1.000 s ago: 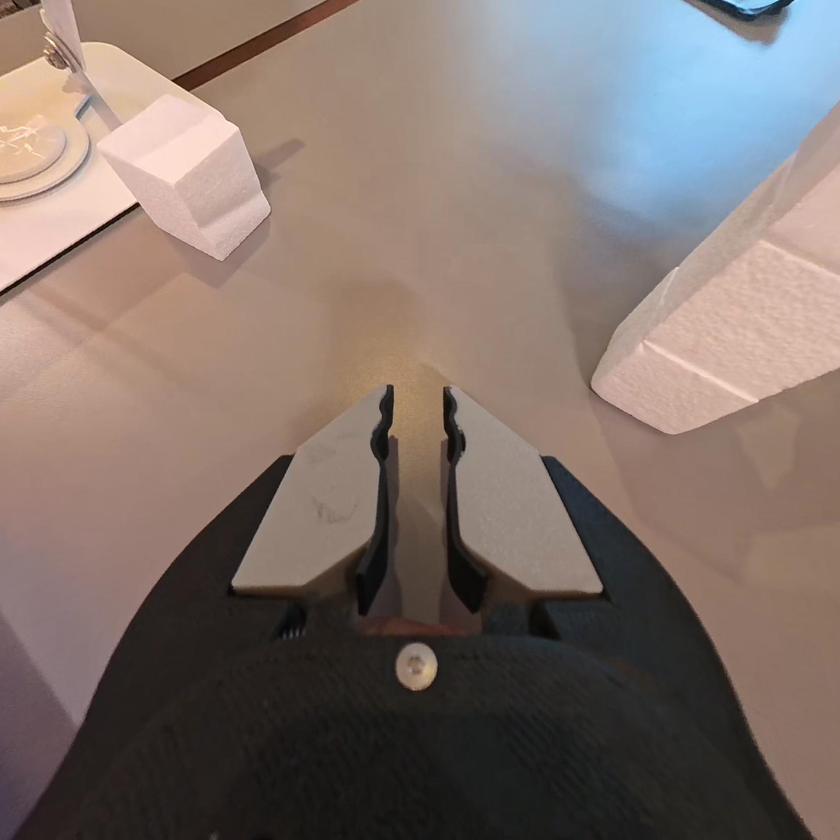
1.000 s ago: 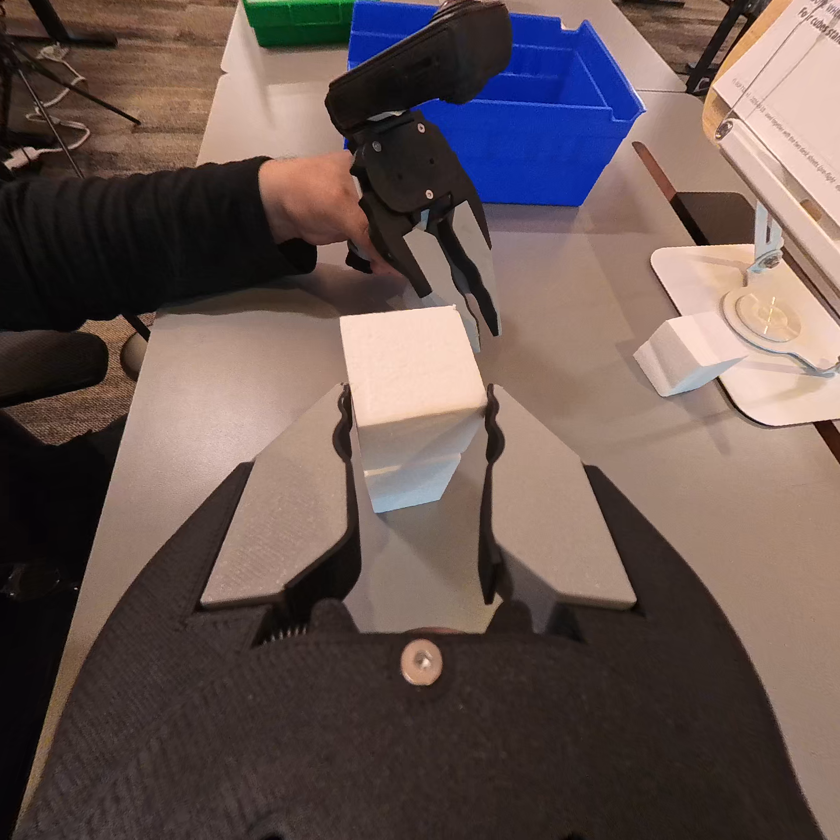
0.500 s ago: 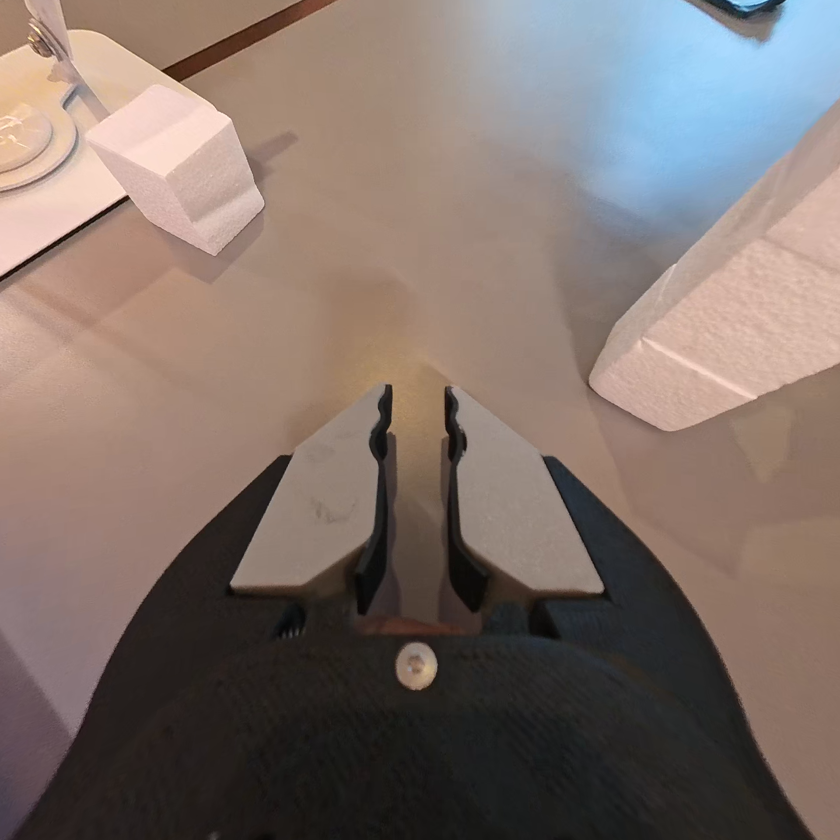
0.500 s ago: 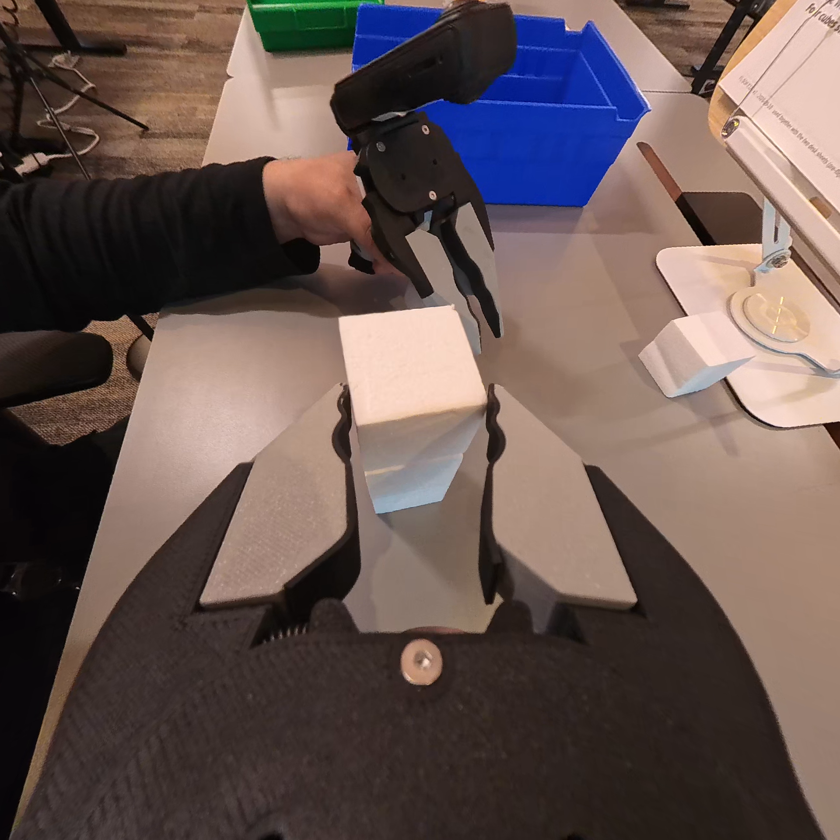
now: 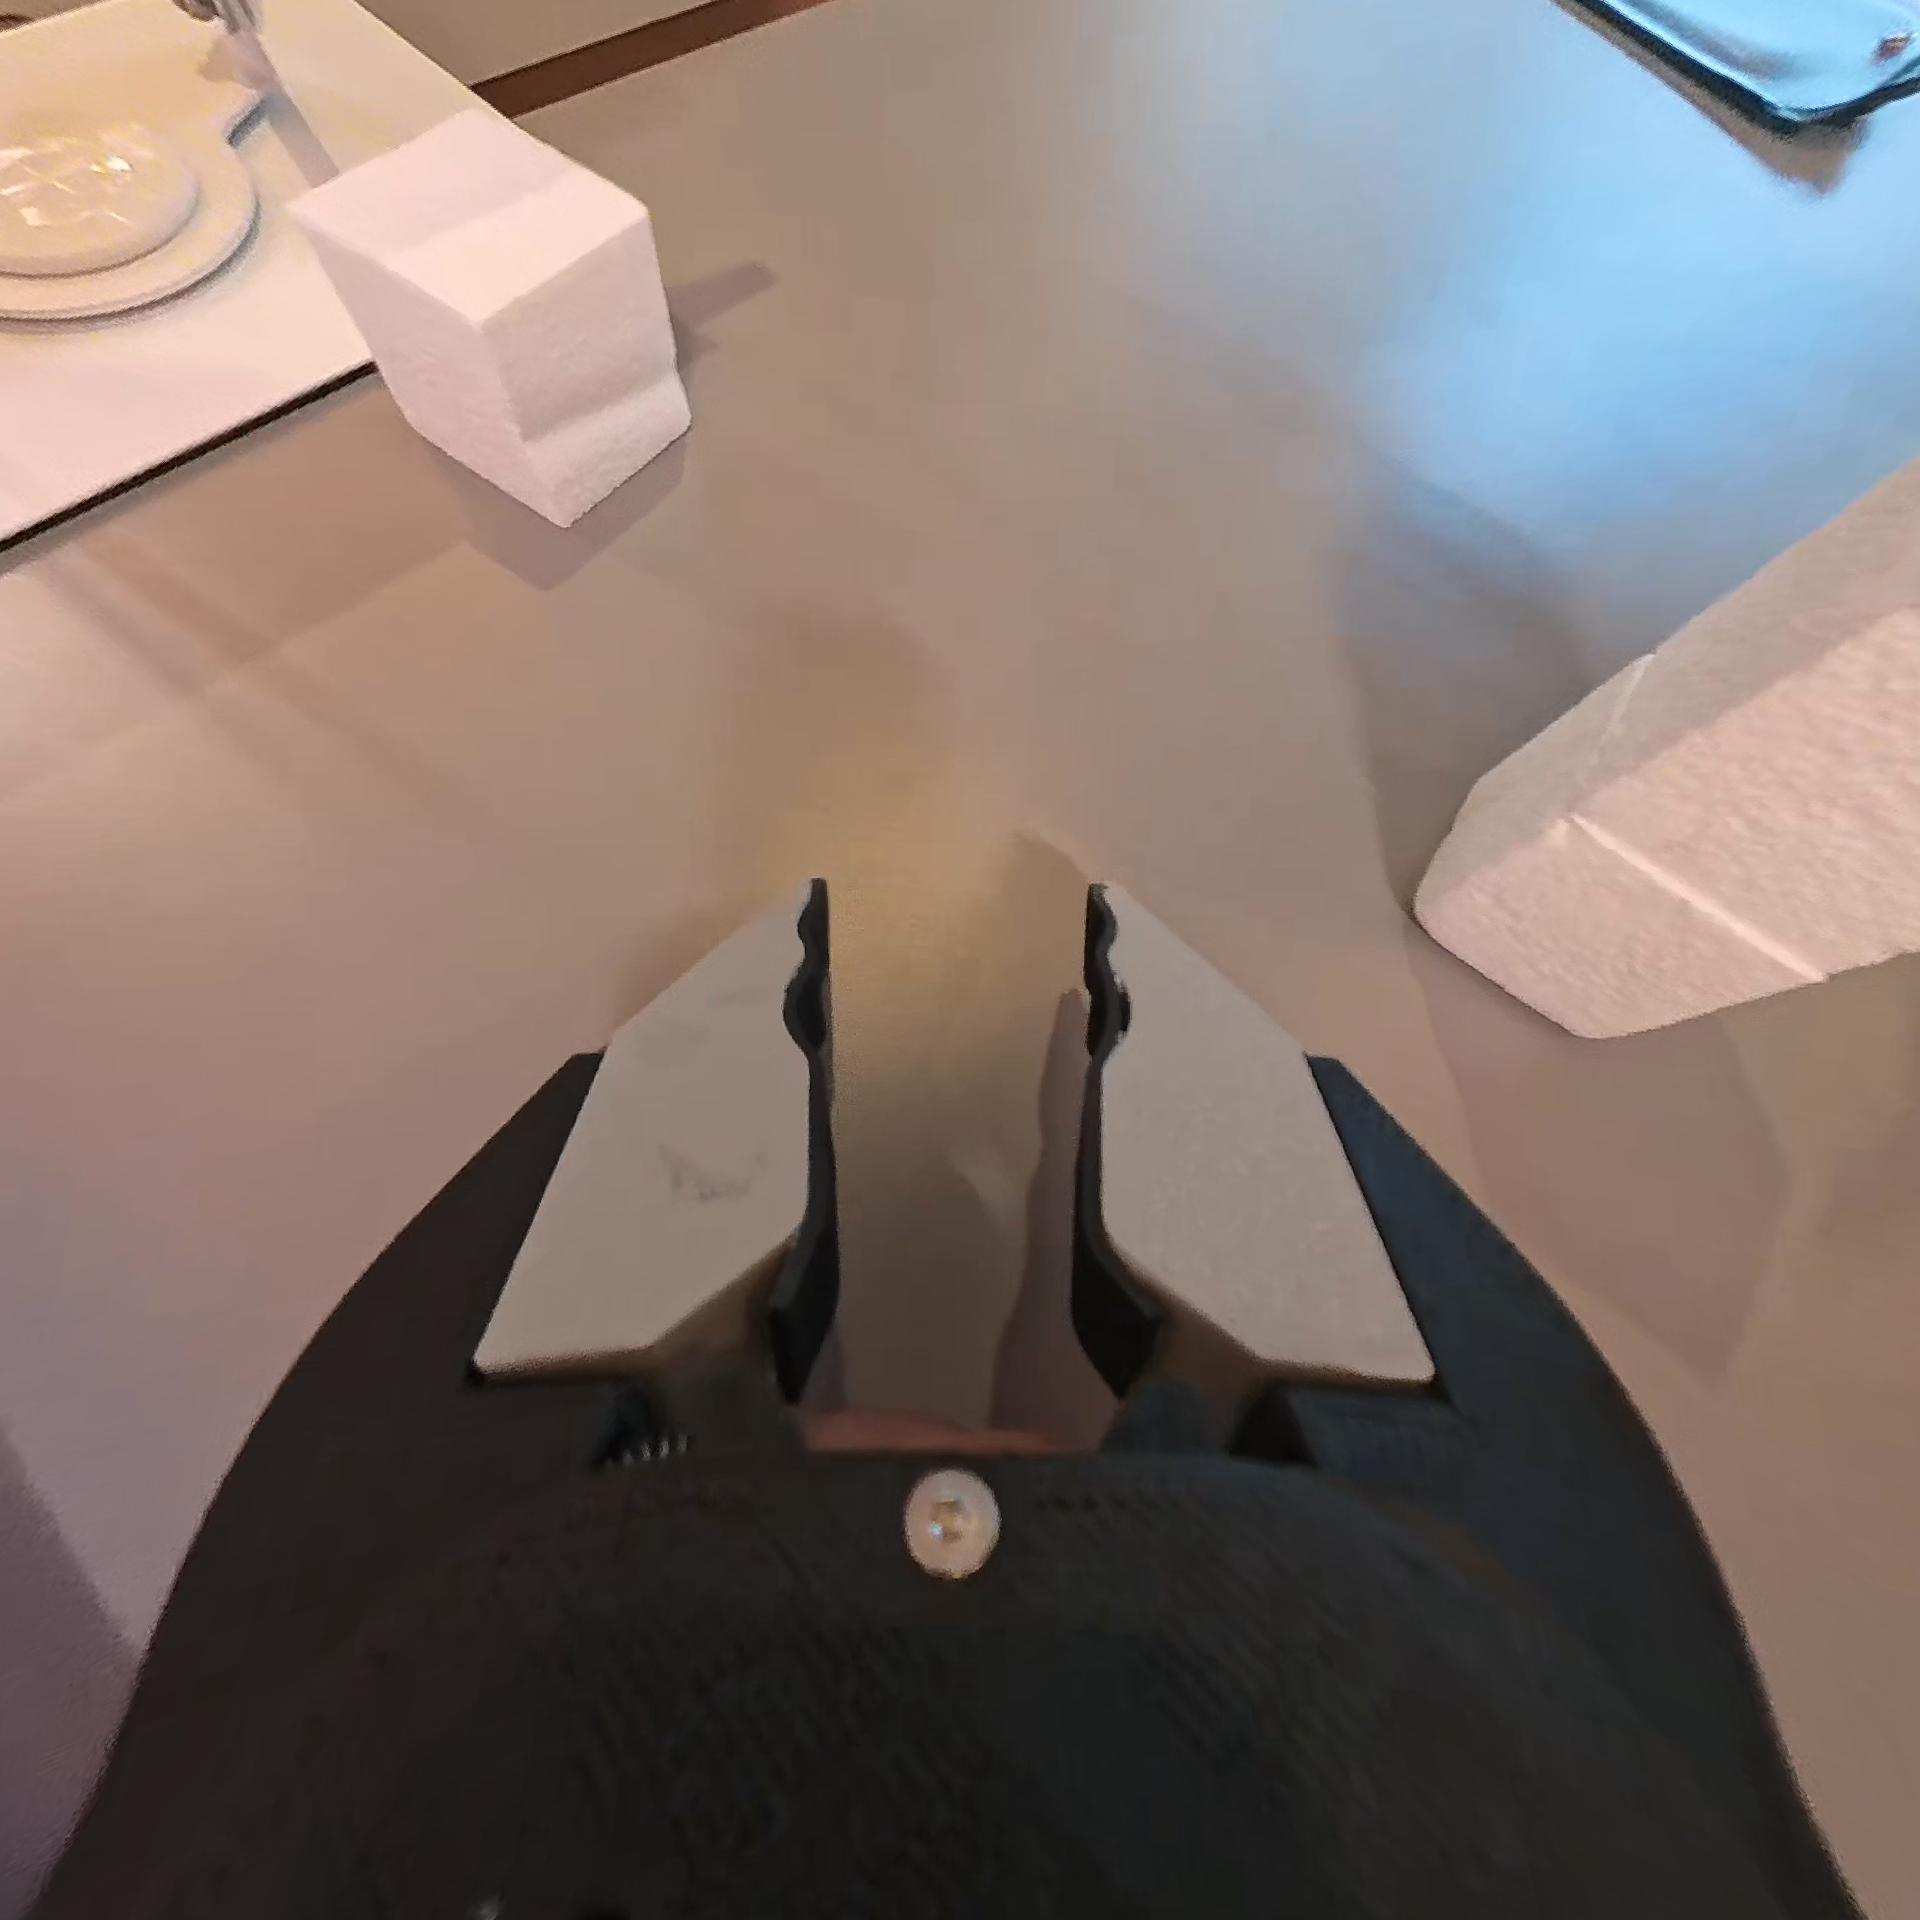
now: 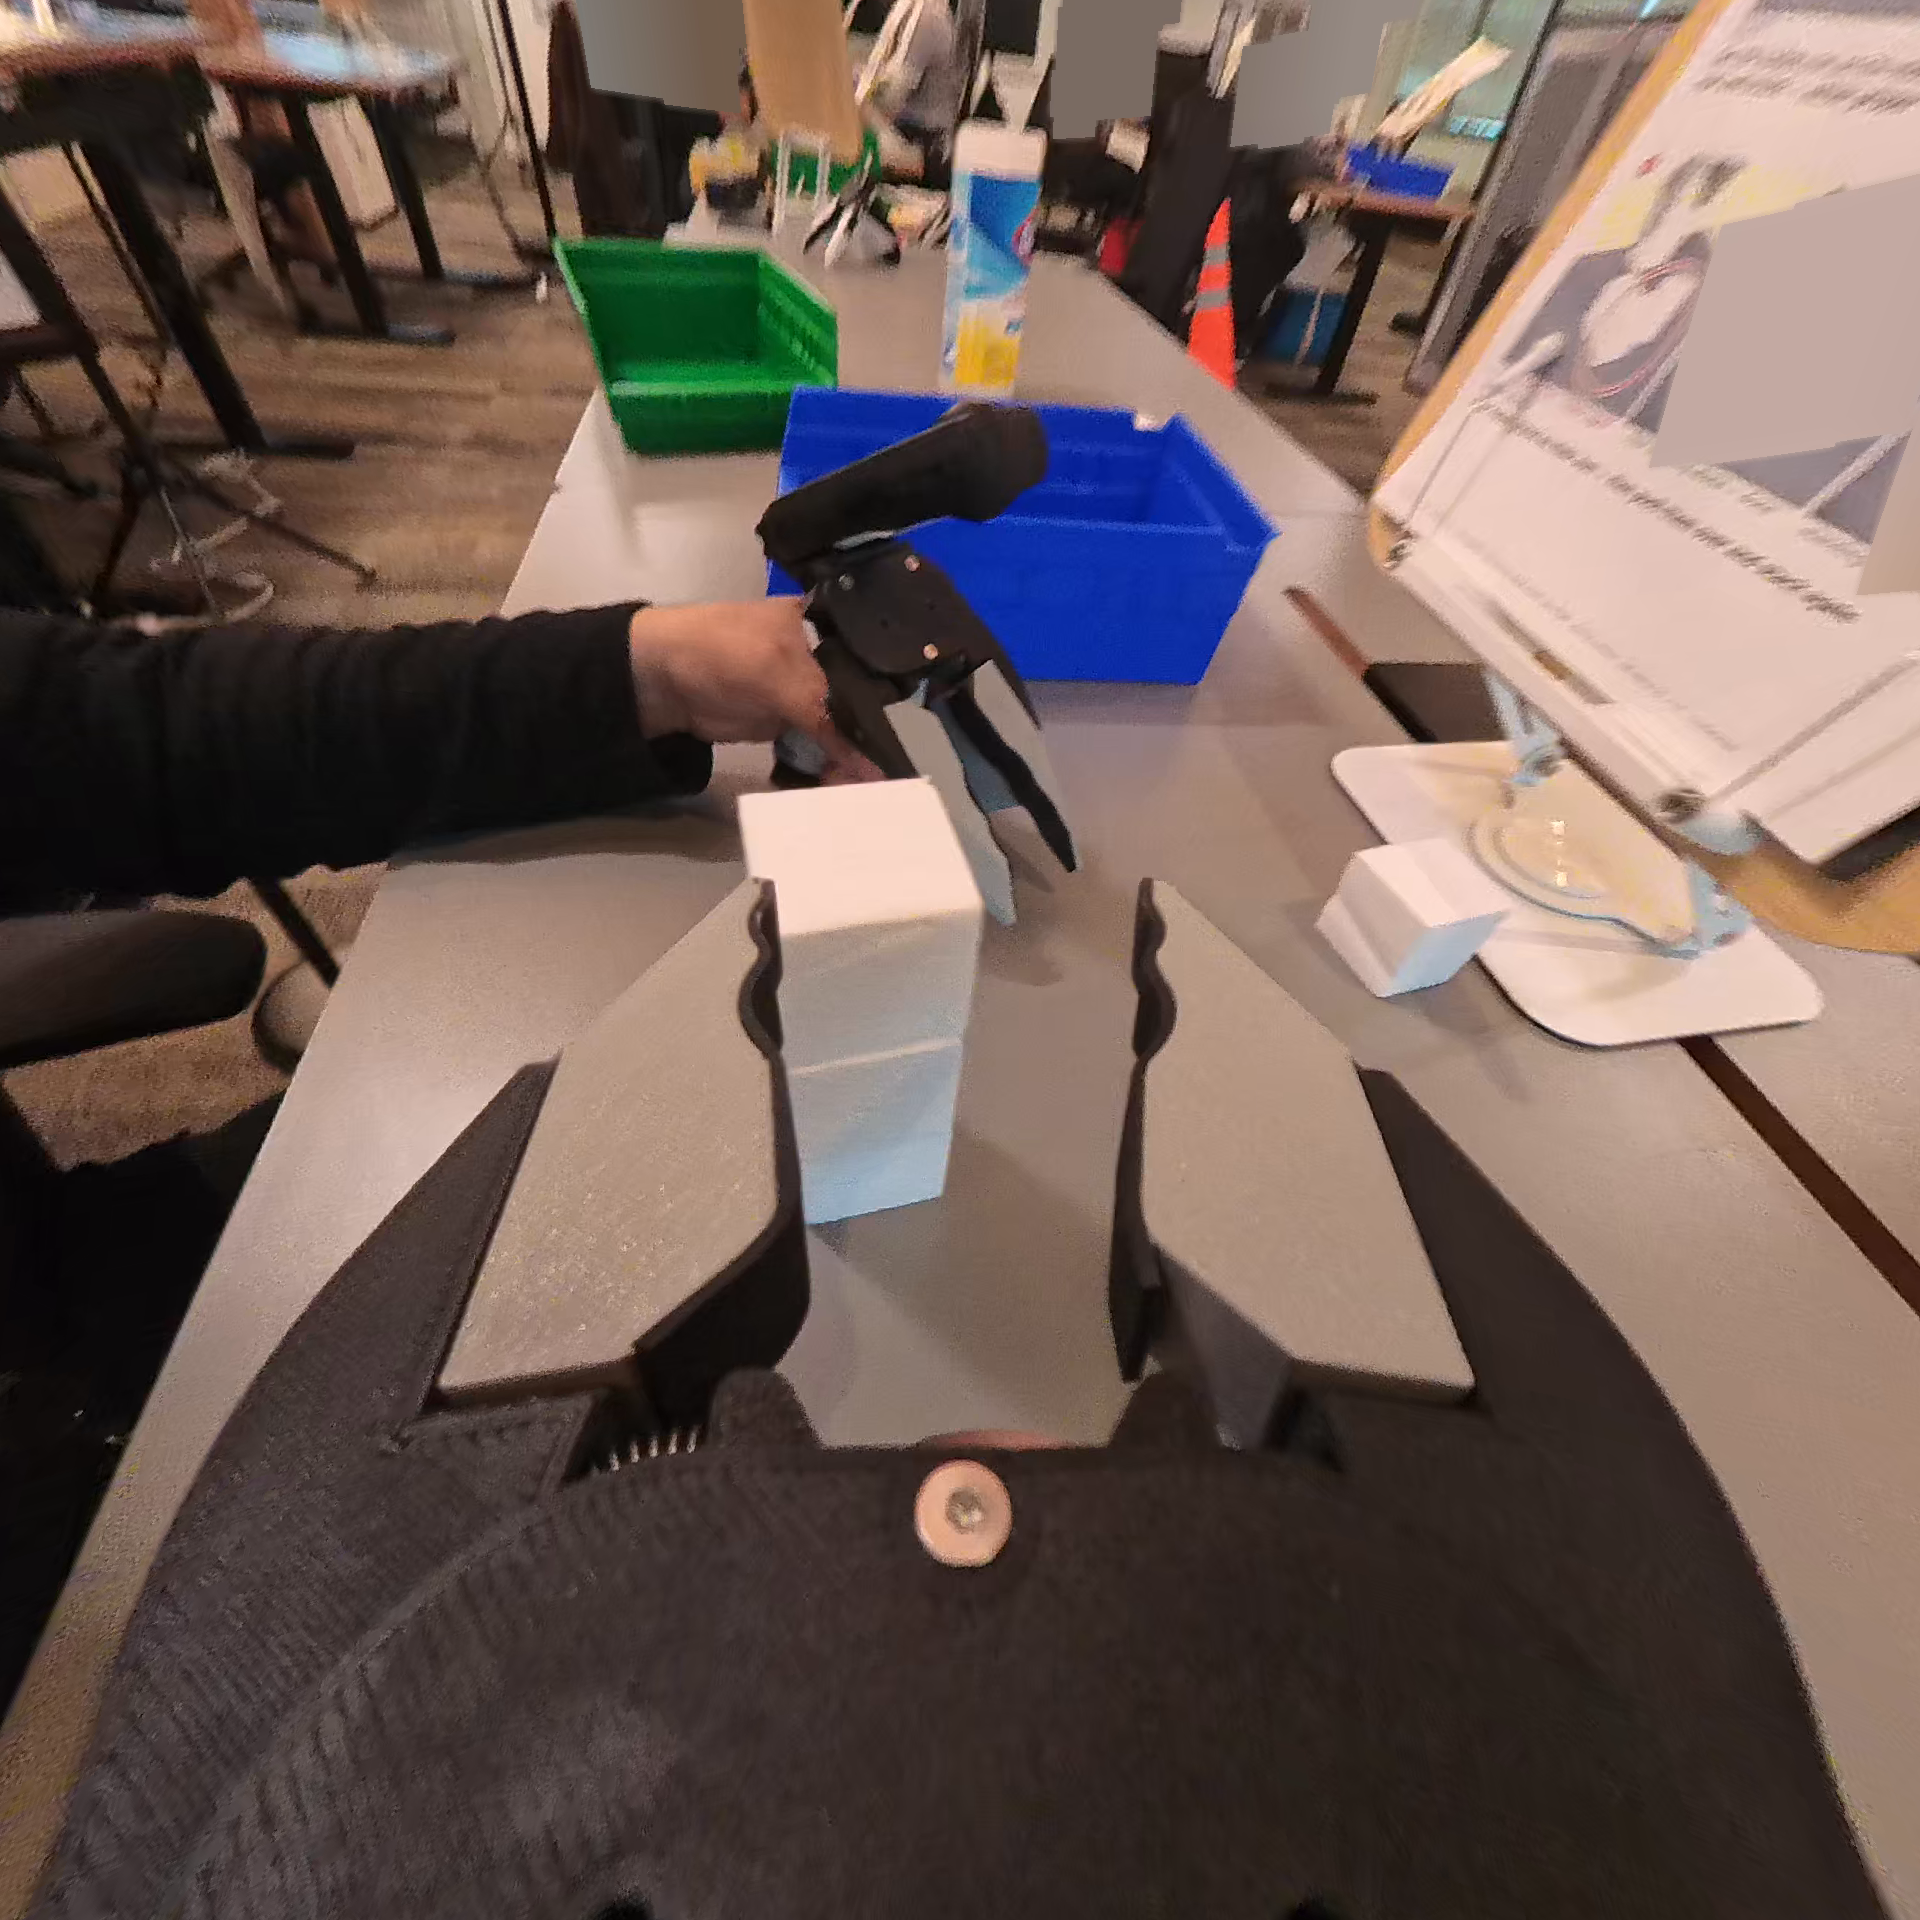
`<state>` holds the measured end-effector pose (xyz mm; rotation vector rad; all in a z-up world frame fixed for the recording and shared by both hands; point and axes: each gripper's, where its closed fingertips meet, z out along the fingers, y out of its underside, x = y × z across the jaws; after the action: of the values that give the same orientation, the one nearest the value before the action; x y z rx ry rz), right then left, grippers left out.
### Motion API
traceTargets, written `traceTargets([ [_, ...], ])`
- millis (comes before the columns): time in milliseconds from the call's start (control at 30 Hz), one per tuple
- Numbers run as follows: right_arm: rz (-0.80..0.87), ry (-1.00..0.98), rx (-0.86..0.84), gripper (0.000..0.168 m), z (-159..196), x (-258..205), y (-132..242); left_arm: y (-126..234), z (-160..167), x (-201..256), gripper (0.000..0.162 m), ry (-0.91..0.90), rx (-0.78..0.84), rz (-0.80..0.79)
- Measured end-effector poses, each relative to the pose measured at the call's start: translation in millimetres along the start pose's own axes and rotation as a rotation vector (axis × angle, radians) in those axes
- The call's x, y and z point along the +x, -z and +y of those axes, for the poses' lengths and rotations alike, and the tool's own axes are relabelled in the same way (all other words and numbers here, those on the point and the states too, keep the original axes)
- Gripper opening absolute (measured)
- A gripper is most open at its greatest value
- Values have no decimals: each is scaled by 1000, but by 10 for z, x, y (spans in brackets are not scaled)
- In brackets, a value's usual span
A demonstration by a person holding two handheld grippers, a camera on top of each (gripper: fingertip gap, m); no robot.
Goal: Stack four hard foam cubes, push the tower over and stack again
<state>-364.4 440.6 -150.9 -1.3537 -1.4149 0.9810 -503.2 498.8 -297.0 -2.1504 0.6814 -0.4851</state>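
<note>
Right gripper (image 6: 951,925): mine, nearest the camera; its fingers are spread wide and hold nothing, and the left finger's inner edge lies against or just beside the stack, which of the two I cannot tell.
Foam stack (image 6: 871,1023): two white cubes, one set squarely on the other, upright on the grey table (image 6: 1195,790), standing toward the left side of the gap between my right fingers.
Left gripper (image 5: 956,935): mine also; fingers parted and empty, hovering over bare table. In the right wrist view it hangs just behind the stack (image 6: 1023,873), tips pointing down near the upper cube's far corner.
Left hand (image 6: 727,670): grips the handle of that gripper; a black sleeve (image 6: 312,727) runs off to the left.
Stack seen from the left wrist (image 5: 1704,831): enters at the right edge, well apart from the fingers.
Single foam cube (image 6: 1403,914): lies farther right on the table, touching the white base plate of a stand (image 6: 1662,997); in the left wrist view it is at upper left (image 5: 509,312).
Blue bin (image 6: 1091,592): beyond the left gripper.
Green bin (image 6: 707,343): farther back, left of a spray bottle (image 6: 987,260).
</note>
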Motion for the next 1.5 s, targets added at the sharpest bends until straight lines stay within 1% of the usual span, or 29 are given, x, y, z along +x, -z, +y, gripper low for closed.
traceTargets([
  [100, 32, -65, 120, 63, 60, 178, 254, -5, -17, -50, 48, 2, 16, -22],
  [167, 41, -141, 170, 62, 216, 287, 384, -10, -47, -84, 50, -10, 33, -49],
  [200, 51, -178, 163, 63, 344, 344, 421, -18, -62, -98, 52, -19, 41, -63],
  [267, 96, -226, 93, 63, 628, 465, 457, -55, -88, -124, 54, -38, 53, -80],
  [333, 155, -221, 47, 61, 849, 568, 482, -99, -133, -159, 56, -35, 59, -72],
  [400, 196, -220, 18, 60, 987, 652, 489, -143, -257, -246, 62, -17, 91, -71],
  [433, 195, -230, 18, 59, 1017, 664, 479, -169, -320, -312, 63, -9, 97, -83],
  [500, 187, -249, 28, 58, 1036, 670, 449, -239, -450, -471, 62, -36, 98, -124],
  [600, 179, -227, 8, 56, 1082, 639, 394, -399, -615, -710, 58, -86, 85, -159],
  [733, 170, -192, -28, 54, 1171, 592, 324, -654, -720, -926, 58, -66, 53, -168],
  [867, 147, -204, -21, 53, 1164, 563, 277, -835, -755, -979, 55, -66, 30, -166],
  [933, 137, -209, -11, 52, 1144, 553, 267, -895, -772, -1013, 50, -91, 13, -190],
  [1033, 140, -205, -14, 52, 1148, 552, 263, -981, -798, -997, 46, -114, -6, -187],
  [1067, 142, -204, -13, 52, 1147, 553, 263, -999, -800, -999, 40, -124, -13, -192],
  [1500, 139, -191, -22, 51, 1148, 521, 241, -944, -806, -916, 39, -185, -8, -203],
])
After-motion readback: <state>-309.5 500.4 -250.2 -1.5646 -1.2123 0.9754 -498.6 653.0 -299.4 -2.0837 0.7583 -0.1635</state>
